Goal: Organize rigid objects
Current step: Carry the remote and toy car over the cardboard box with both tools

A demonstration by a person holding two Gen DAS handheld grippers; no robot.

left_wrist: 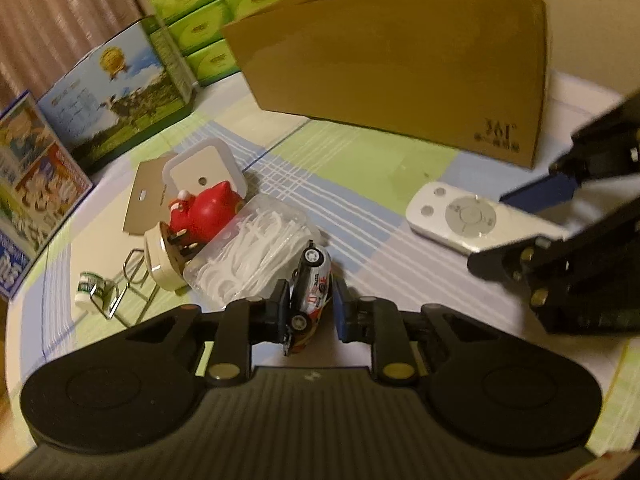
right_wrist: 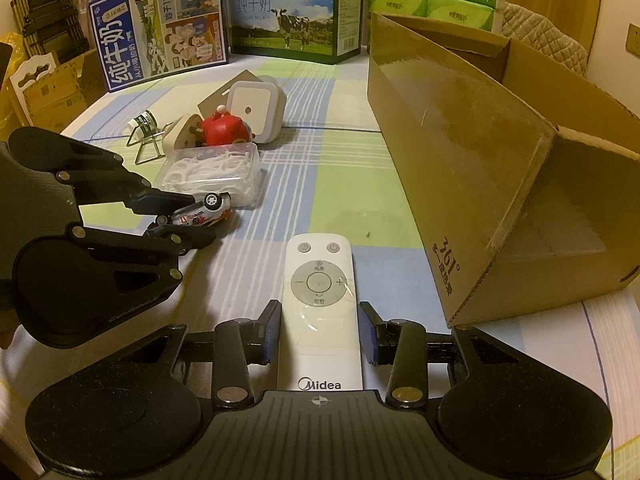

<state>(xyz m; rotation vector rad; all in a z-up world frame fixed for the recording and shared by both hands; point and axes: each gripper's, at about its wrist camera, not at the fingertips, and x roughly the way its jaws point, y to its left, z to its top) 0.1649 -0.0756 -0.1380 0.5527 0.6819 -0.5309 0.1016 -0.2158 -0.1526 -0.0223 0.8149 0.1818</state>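
From the left wrist, the left claw (left_wrist: 310, 312) is clamped on a small toy car (left_wrist: 310, 292), which sits tipped on its side between the pads, just in front of a clear box of floss picks (left_wrist: 248, 256) on the checked surface (left_wrist: 360, 184). Behind the box lie a red toy (left_wrist: 208, 208) and a white square night light (left_wrist: 204, 172), with a white remote (left_wrist: 468, 216) off to the right and a cardboard box (left_wrist: 400, 68) beyond. From the right wrist, the right claw (right_wrist: 320, 332) grips the remote (right_wrist: 320, 300) by its long sides, flat on the surface (right_wrist: 340, 168). The left claw (right_wrist: 176, 216) shows at left with the toy car (right_wrist: 204, 210) pinched in it, and the cardboard box (right_wrist: 480, 168) stands open at right.
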